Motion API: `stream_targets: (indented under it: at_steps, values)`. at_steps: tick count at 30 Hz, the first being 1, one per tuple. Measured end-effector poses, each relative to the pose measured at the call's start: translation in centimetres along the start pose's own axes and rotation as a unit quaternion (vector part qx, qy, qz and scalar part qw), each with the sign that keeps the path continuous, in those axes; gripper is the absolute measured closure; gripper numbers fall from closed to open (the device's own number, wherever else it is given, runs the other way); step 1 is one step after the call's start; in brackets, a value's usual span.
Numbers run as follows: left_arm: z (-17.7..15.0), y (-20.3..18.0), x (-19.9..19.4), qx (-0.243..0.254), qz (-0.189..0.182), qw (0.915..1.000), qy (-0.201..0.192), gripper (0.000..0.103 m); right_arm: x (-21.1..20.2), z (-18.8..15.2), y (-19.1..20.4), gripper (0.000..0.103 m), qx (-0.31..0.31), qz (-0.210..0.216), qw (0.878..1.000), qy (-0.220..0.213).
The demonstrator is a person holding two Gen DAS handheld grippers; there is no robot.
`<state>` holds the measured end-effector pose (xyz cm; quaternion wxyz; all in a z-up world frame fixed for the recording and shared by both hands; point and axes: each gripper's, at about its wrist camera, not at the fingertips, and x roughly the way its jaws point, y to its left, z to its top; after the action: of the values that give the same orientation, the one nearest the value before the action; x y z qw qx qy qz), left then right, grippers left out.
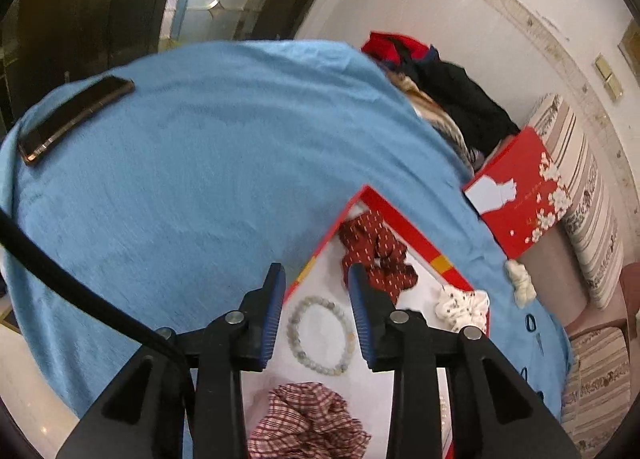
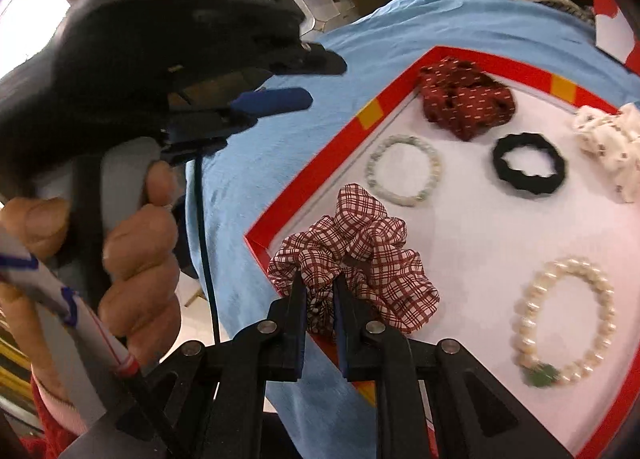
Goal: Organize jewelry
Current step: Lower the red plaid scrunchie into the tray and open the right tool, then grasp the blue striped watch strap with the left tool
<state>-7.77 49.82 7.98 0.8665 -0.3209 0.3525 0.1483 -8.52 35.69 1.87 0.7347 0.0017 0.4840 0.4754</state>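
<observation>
A red-rimmed white tray (image 2: 320,163) lies on a blue cloth (image 1: 200,163). In it are a grey bead bracelet (image 1: 322,335) (image 2: 404,169), a dark red scrunchie (image 1: 376,251) (image 2: 464,97), a plaid scrunchie (image 1: 308,423) (image 2: 360,255), a black scrunchie (image 2: 528,169), a white scrunchie (image 1: 460,307) (image 2: 612,147) and a pearl bracelet (image 2: 568,319). My left gripper (image 1: 316,273) is open and empty above the tray's near corner and the grey bracelet. It also shows in the right wrist view (image 2: 280,99). My right gripper (image 2: 318,279) is nearly closed, pinching the plaid scrunchie's edge.
A phone (image 1: 76,117) lies at the cloth's far left. A red flowered box lid (image 1: 520,195) stands at the right, with piled clothes (image 1: 452,95) behind it. A white item (image 1: 520,283) and small dark hair ties (image 1: 531,323) lie on the cloth beside the tray.
</observation>
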Motion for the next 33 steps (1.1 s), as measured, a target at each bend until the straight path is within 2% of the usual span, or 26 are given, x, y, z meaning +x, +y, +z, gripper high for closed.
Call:
stream_targets:
  at_steps: [3,5,7,10,13,18,21,26,33]
  values:
    - [0.4,0.7,-0.7,-0.012,0.003,0.9998,-0.015,0.072,0.5,0.2,0.0,0.085,0.006,0.011,1.0,-0.002]
    - [0.7,1.2,-1.0,-0.022,0.003,0.9995,-0.023,0.071,0.2,0.3,-0.2,0.075,0.011,0.015,1.0,-0.009]
    - [0.9,1.6,-1.3,-0.031,0.005,0.9991,-0.029,0.068,-1.1,0.6,-0.5,0.064,0.014,0.013,0.999,-0.025]
    - [1.0,1.6,-1.6,-0.034,0.007,0.9988,-0.034,0.066,-4.2,0.3,-0.7,0.061,0.012,0.009,0.999,-0.051]
    - [0.7,0.5,-1.3,-0.026,0.001,0.9992,-0.029,0.064,-8.0,-0.5,-1.5,0.053,0.001,-0.024,0.997,-0.078]
    - [-0.4,-2.6,-0.7,0.014,-0.008,0.9997,-0.02,0.061,-14.0,-3.8,-5.3,0.052,0.016,-0.102,0.991,-0.091]
    - [-1.5,-5.0,-0.2,0.039,-0.023,0.999,-0.005,0.06,-17.1,-6.5,-8.8,0.052,0.044,-0.152,0.983,-0.092]
    - [-4.7,-10.8,1.3,0.104,-0.048,0.993,0.029,0.059,-23.2,-10.6,-15.3,0.052,0.117,-0.225,0.962,-0.104]
    - [-10.8,-20.1,3.7,0.201,-0.09,0.9716,0.087,0.059,-32.0,-15.6,-22.3,0.052,0.193,-0.305,0.921,-0.149]
